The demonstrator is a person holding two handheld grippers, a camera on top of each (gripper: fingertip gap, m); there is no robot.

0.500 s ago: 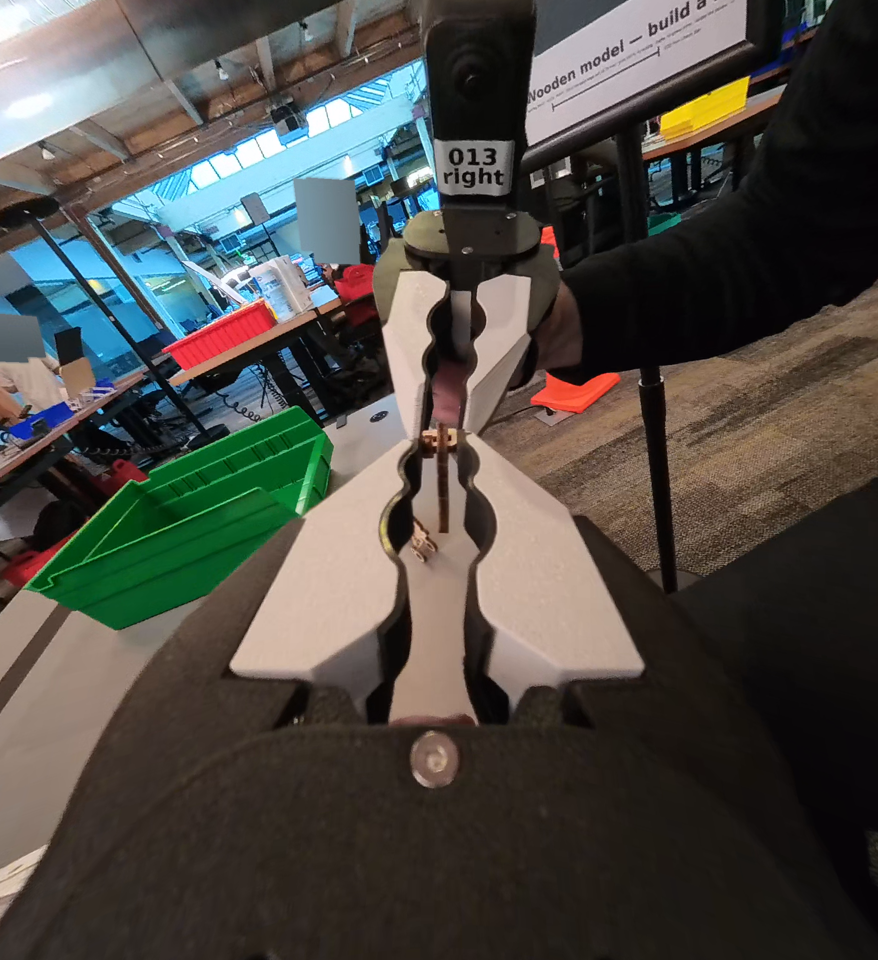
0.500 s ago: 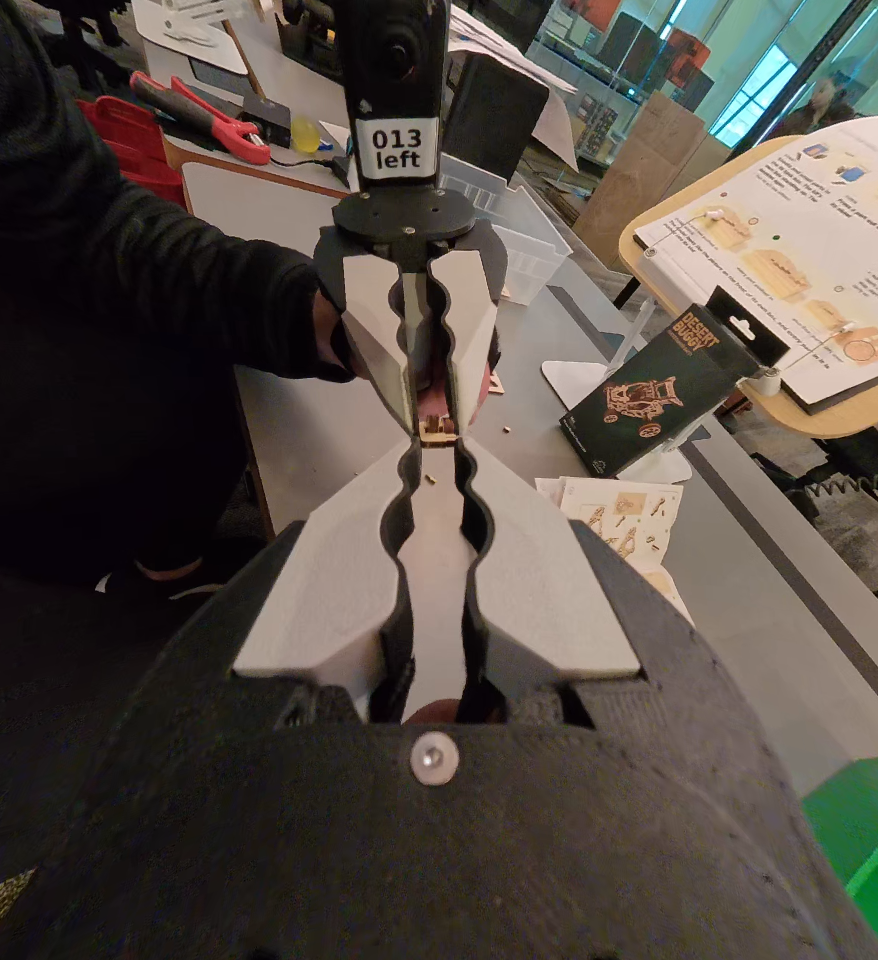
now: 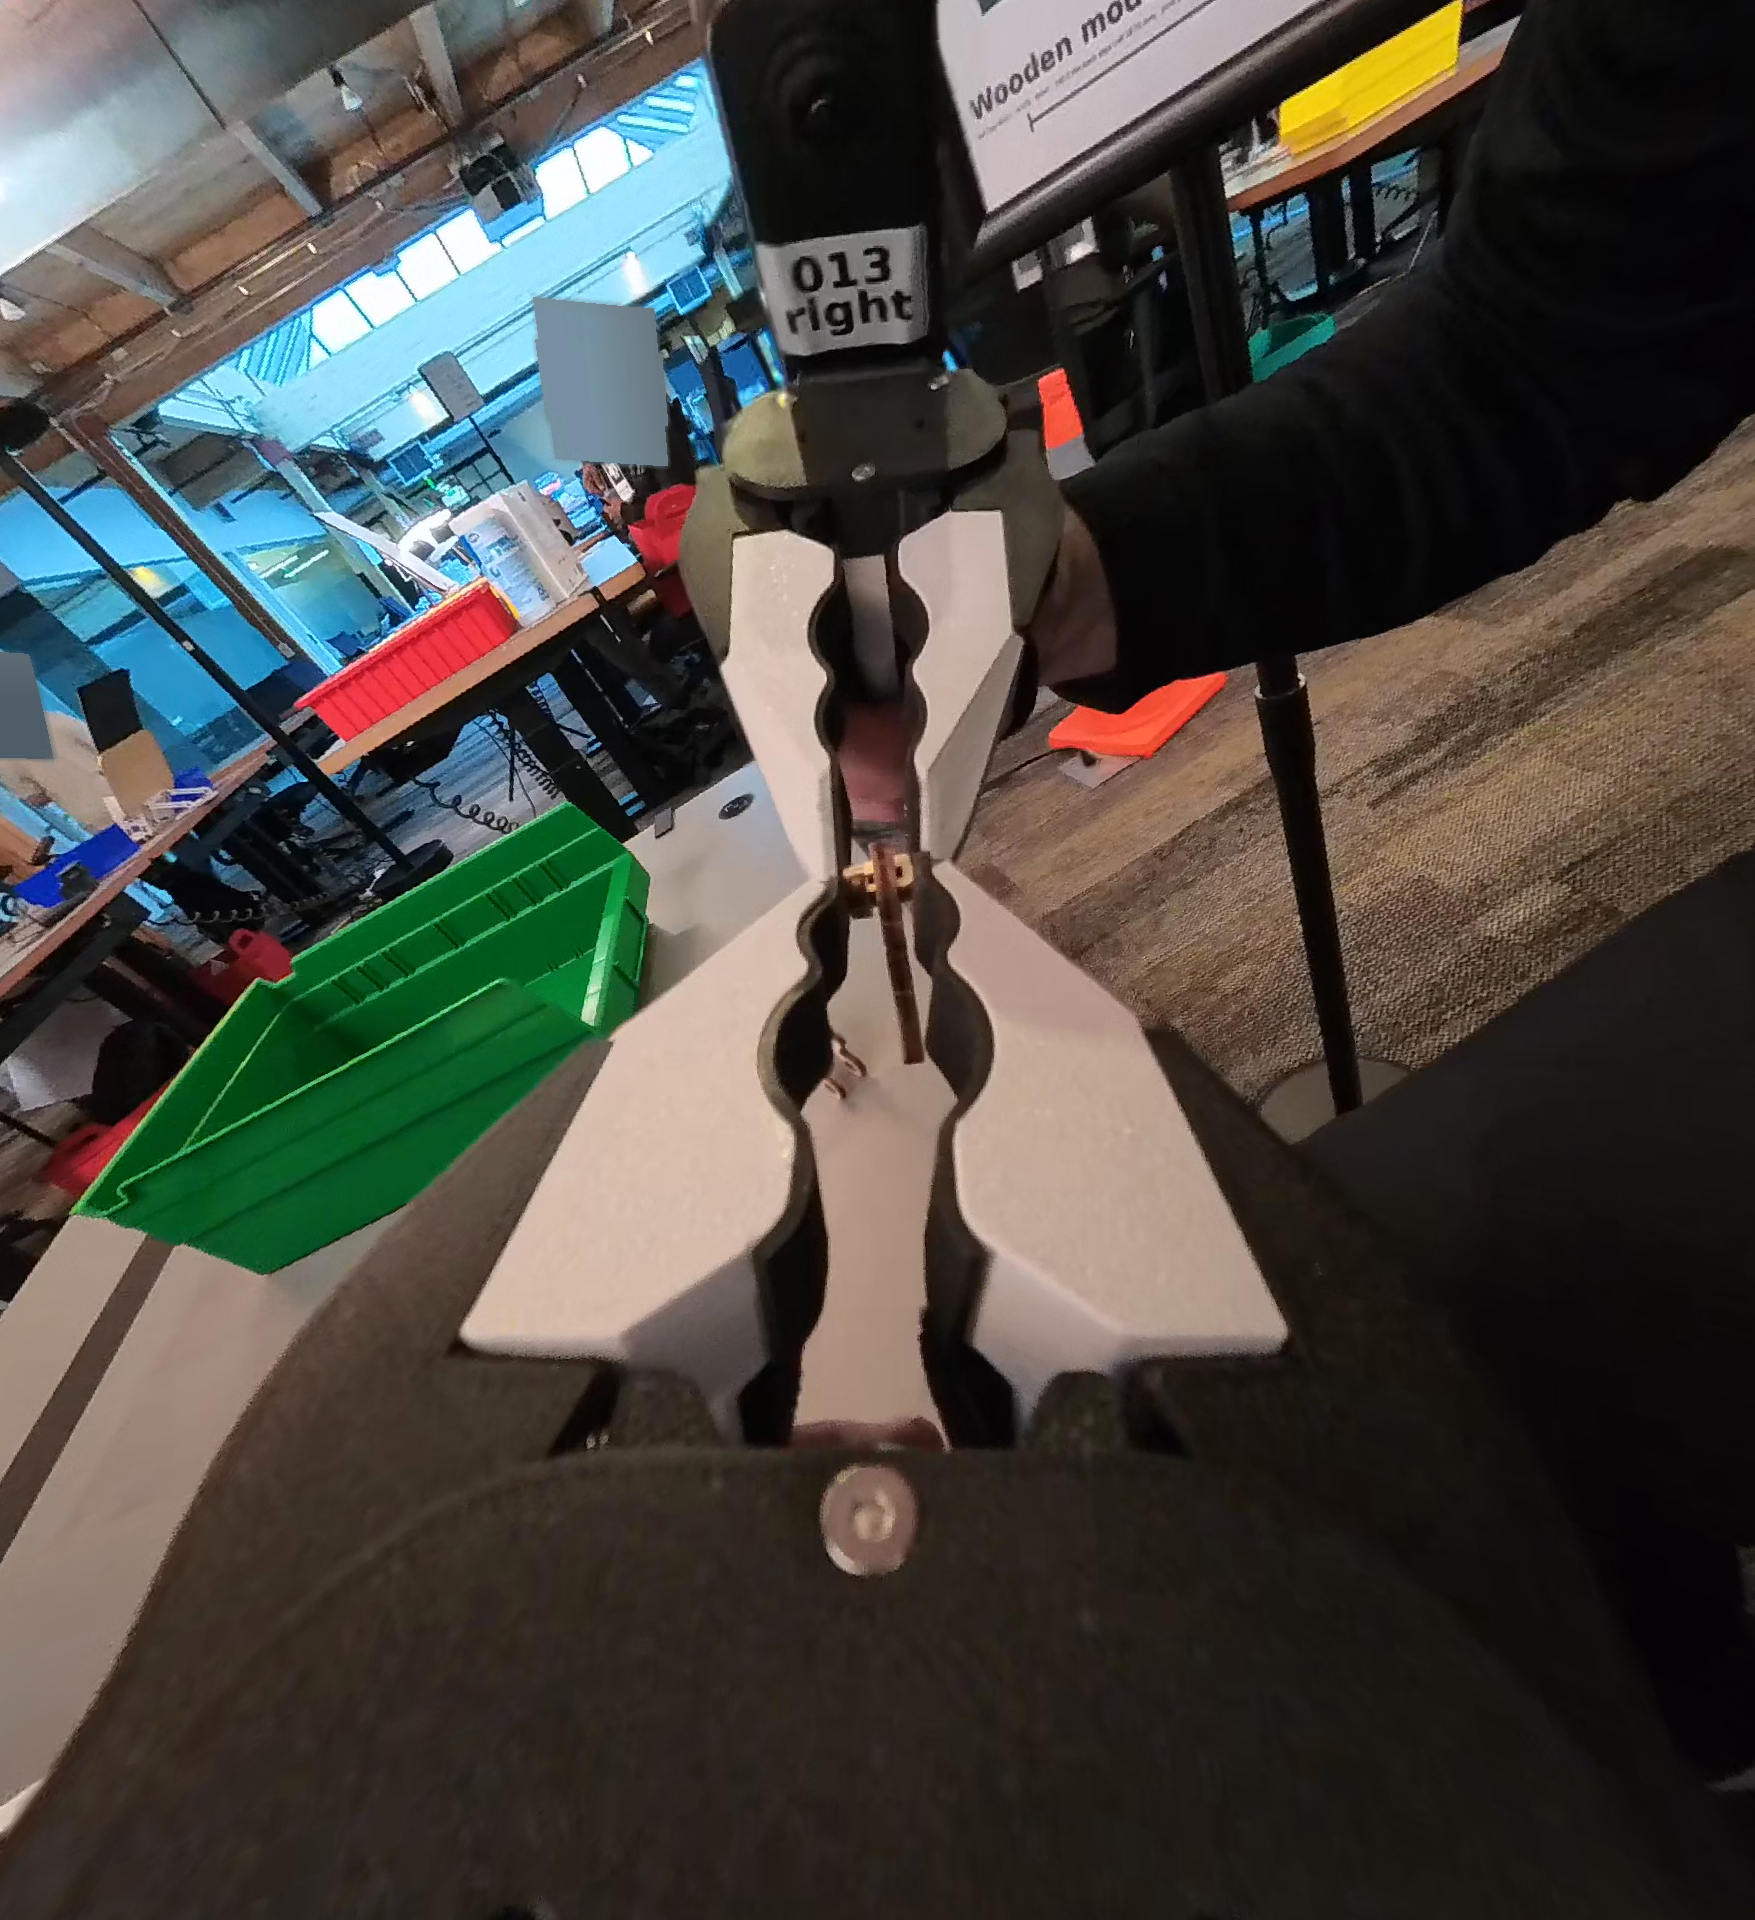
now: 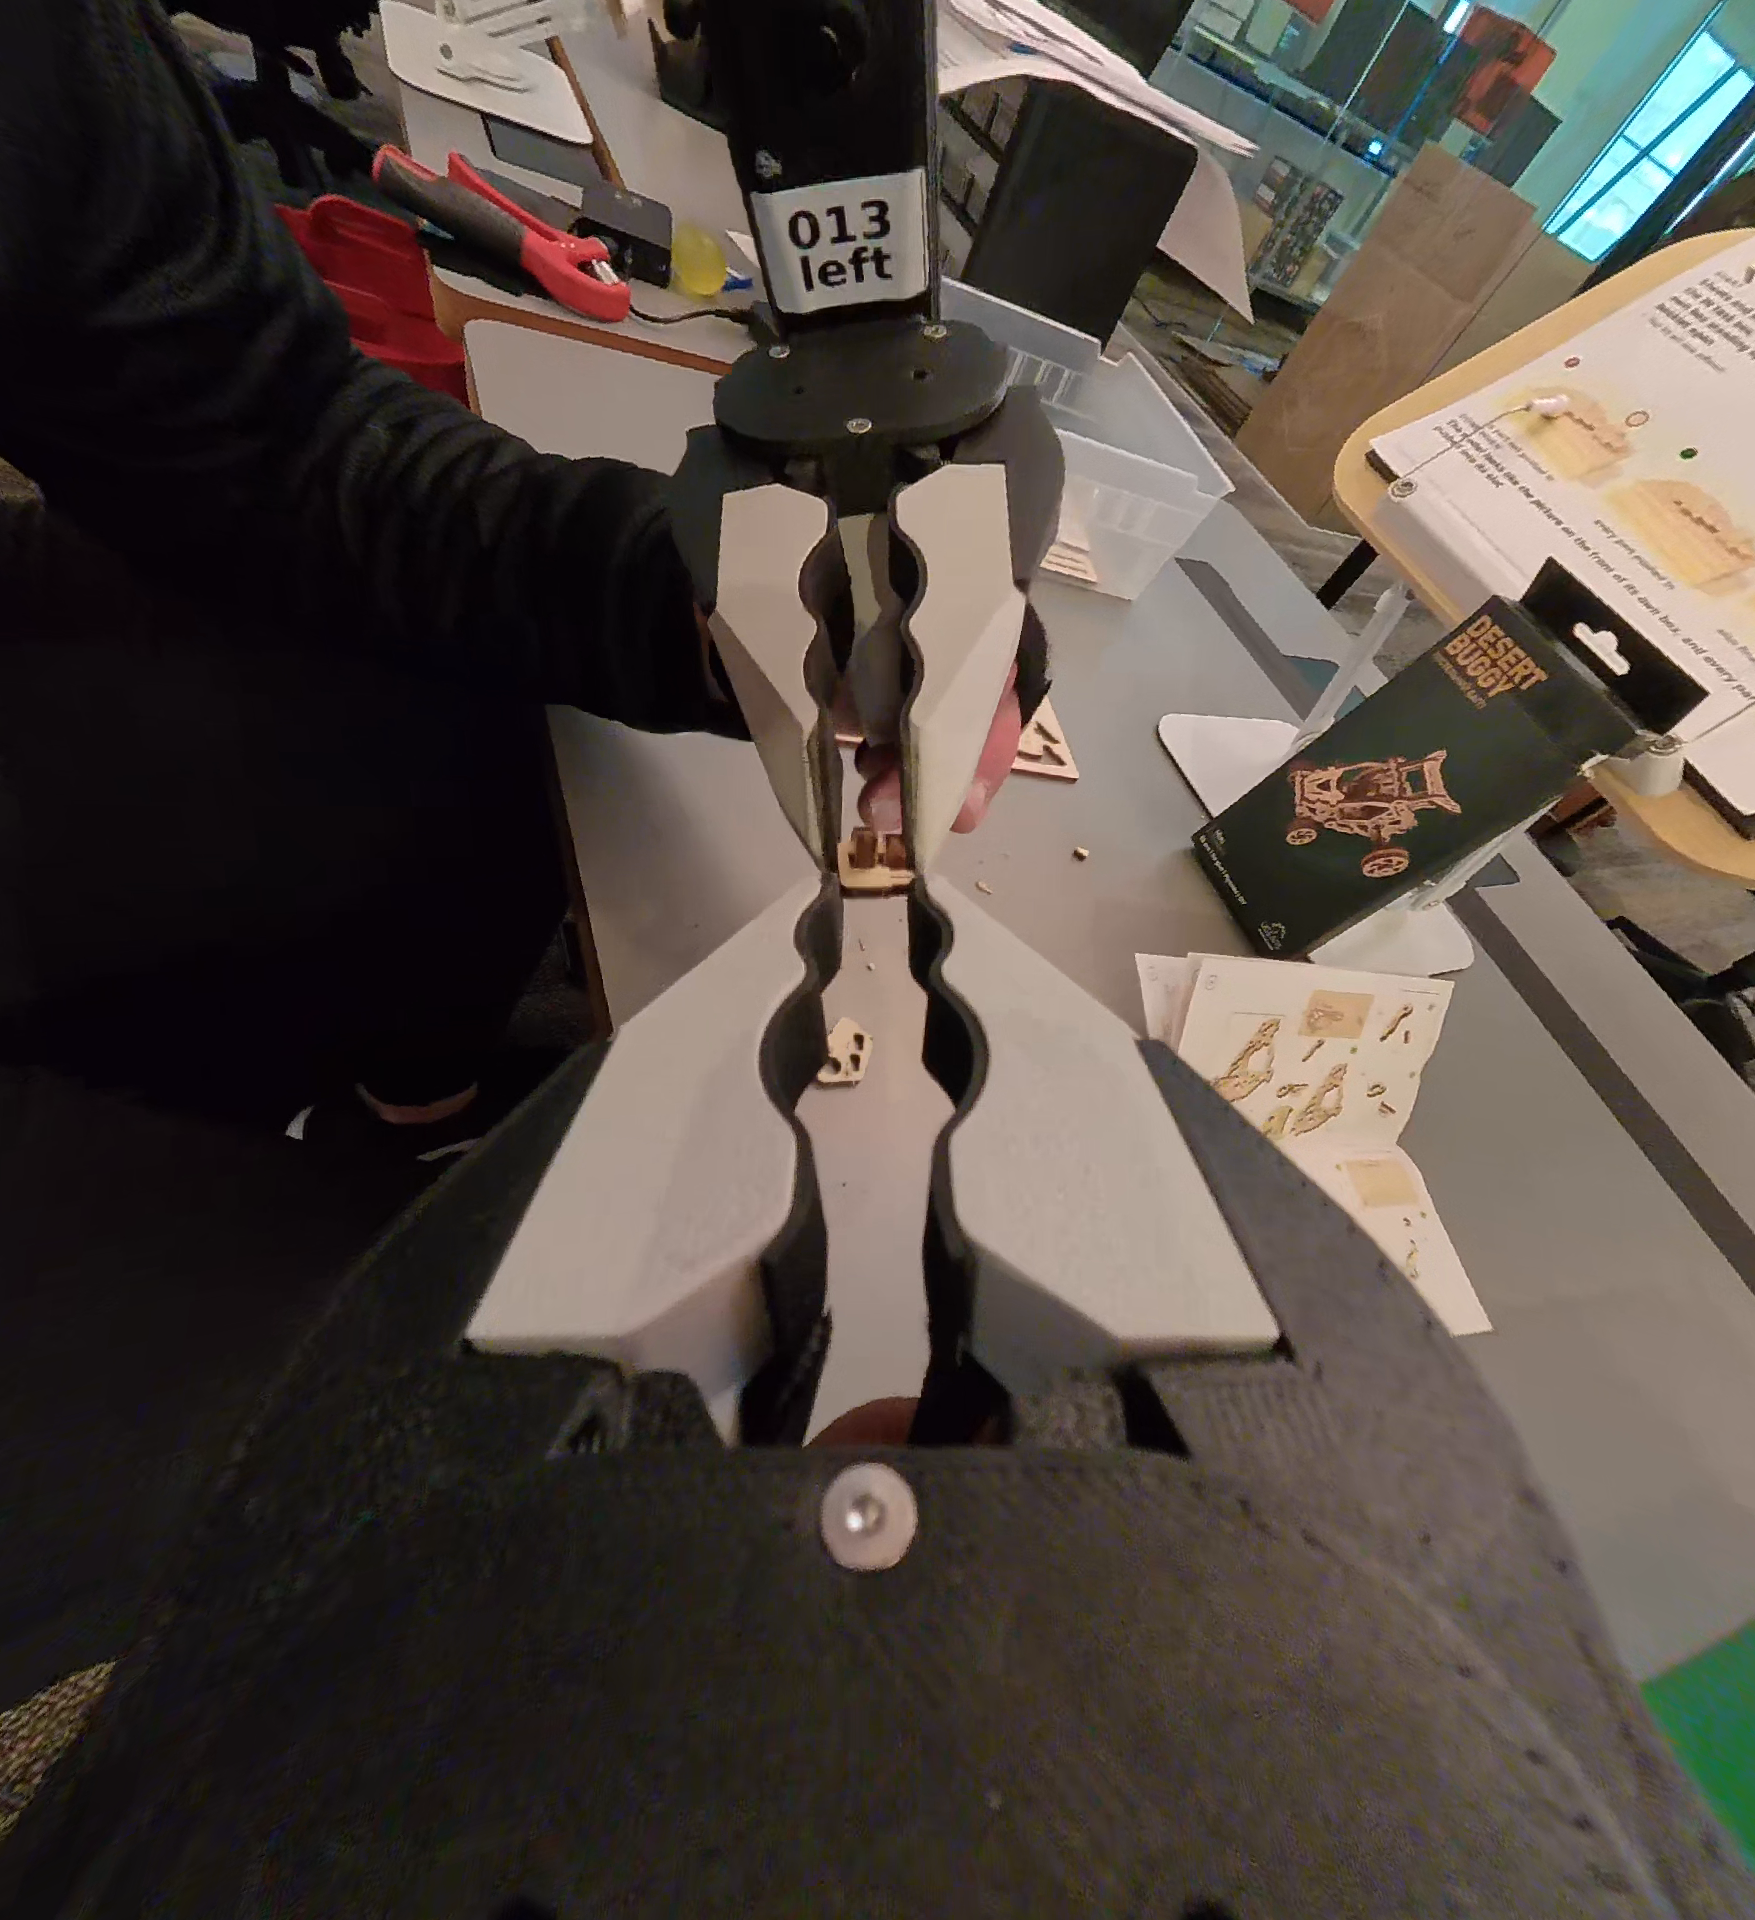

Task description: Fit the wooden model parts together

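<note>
Matt white plastic fingers (image 3: 1060,1122) with black rubbery pads, pale laser-cut wooden piece (image 4: 873,868) with dark scorched edges, glossy green plastic bin (image 3: 385,1070), smooth grey tabletop (image 4: 1268,1195)

The left gripper (image 3: 878,894) and right gripper (image 4: 875,883) point straight at each other, tips almost touching, jaws narrowly parted. Each clamps a small flat pale wooden piece (image 3: 894,935) (image 4: 873,868) at its tips. Black-sleeved arms (image 3: 1372,468) (image 4: 385,540) reach in, hands (image 4: 977,769) wrapped around the grips.
</note>
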